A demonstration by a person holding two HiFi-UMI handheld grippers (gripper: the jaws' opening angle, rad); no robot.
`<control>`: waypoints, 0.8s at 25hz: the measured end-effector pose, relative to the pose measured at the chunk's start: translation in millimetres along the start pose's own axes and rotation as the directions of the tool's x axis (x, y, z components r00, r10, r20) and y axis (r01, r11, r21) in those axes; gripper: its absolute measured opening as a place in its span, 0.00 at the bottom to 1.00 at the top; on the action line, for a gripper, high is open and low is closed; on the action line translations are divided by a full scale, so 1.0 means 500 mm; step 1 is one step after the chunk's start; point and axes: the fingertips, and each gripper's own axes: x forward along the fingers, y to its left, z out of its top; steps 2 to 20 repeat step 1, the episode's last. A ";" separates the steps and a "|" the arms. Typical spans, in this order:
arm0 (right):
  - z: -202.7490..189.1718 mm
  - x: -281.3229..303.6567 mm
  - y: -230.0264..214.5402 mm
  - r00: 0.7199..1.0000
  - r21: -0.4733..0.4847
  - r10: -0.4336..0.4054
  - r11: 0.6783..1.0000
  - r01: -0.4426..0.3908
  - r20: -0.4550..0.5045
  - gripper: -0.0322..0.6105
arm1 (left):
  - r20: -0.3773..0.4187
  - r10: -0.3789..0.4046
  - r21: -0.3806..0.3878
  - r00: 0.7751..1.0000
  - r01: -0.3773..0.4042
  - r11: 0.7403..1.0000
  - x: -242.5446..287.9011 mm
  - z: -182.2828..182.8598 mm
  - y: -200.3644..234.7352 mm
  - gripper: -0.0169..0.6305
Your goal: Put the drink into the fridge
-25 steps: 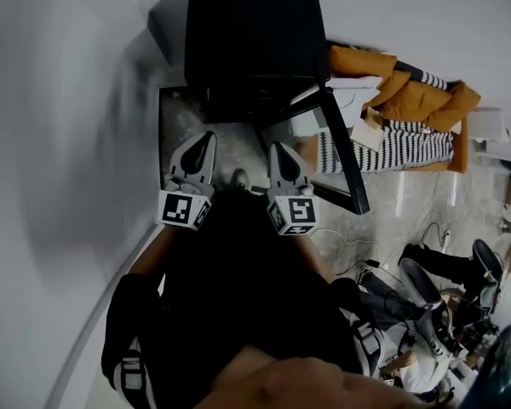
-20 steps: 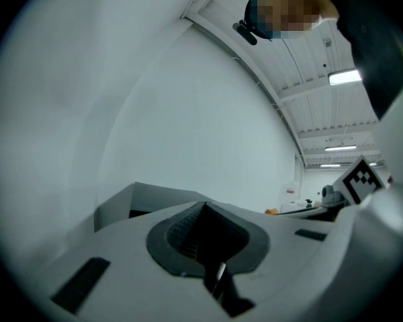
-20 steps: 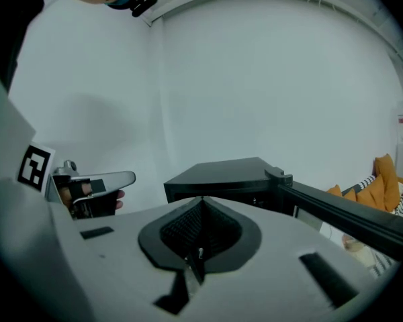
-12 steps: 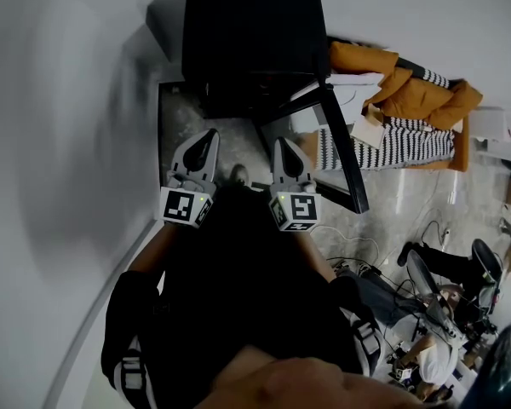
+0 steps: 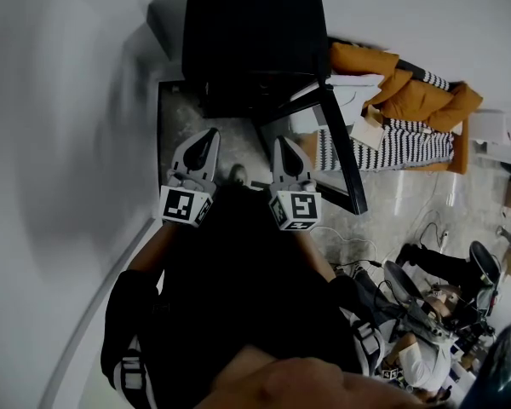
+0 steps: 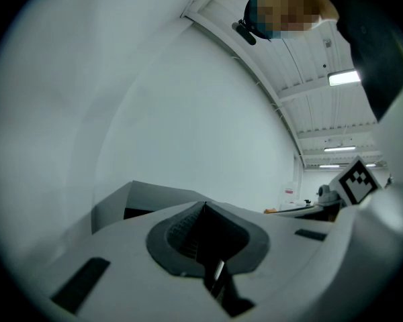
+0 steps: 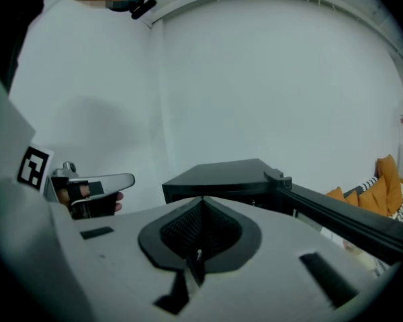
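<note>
The black mini fridge (image 5: pixel 251 41) stands on the floor against the white wall, its glass door (image 5: pixel 341 147) swung open to the right. No drink shows in any view. My left gripper (image 5: pixel 208 134) and right gripper (image 5: pixel 281 144) are held side by side in front of the fridge, pointing at it, both shut with nothing between the jaws. In the left gripper view the left gripper (image 6: pixel 203 204) has its pads meeting, with the fridge top (image 6: pixel 154 196) beyond. The right gripper view shows the right gripper (image 7: pixel 203 198) shut, the fridge (image 7: pixel 235 176) ahead and the left gripper (image 7: pixel 94 186) to its left.
Orange cushions and a striped blanket lie on a seat (image 5: pixel 409 100) right of the fridge door. Cables (image 5: pixel 358 250) trail over the pale floor, and another person sits at an office chair (image 5: pixel 434 301) at lower right. A white wall (image 5: pixel 60 143) runs along the left.
Both grippers have stayed where they were, still shut. Only the person at the lower right has shifted.
</note>
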 end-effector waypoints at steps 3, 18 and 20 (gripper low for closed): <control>0.001 0.000 0.000 1.000 0.001 0.001 1.000 -0.001 0.000 0.05 | 0.000 0.002 -0.001 1.000 -0.002 1.000 0.000 -0.001 0.000 0.03; 0.001 0.000 0.000 1.000 0.001 0.001 1.000 -0.001 0.000 0.05 | 0.000 0.002 -0.001 1.000 -0.002 1.000 0.000 -0.001 0.000 0.03; 0.001 0.000 0.000 1.000 0.001 0.001 1.000 -0.001 0.000 0.05 | 0.000 0.002 -0.001 1.000 -0.002 1.000 0.000 -0.001 0.000 0.03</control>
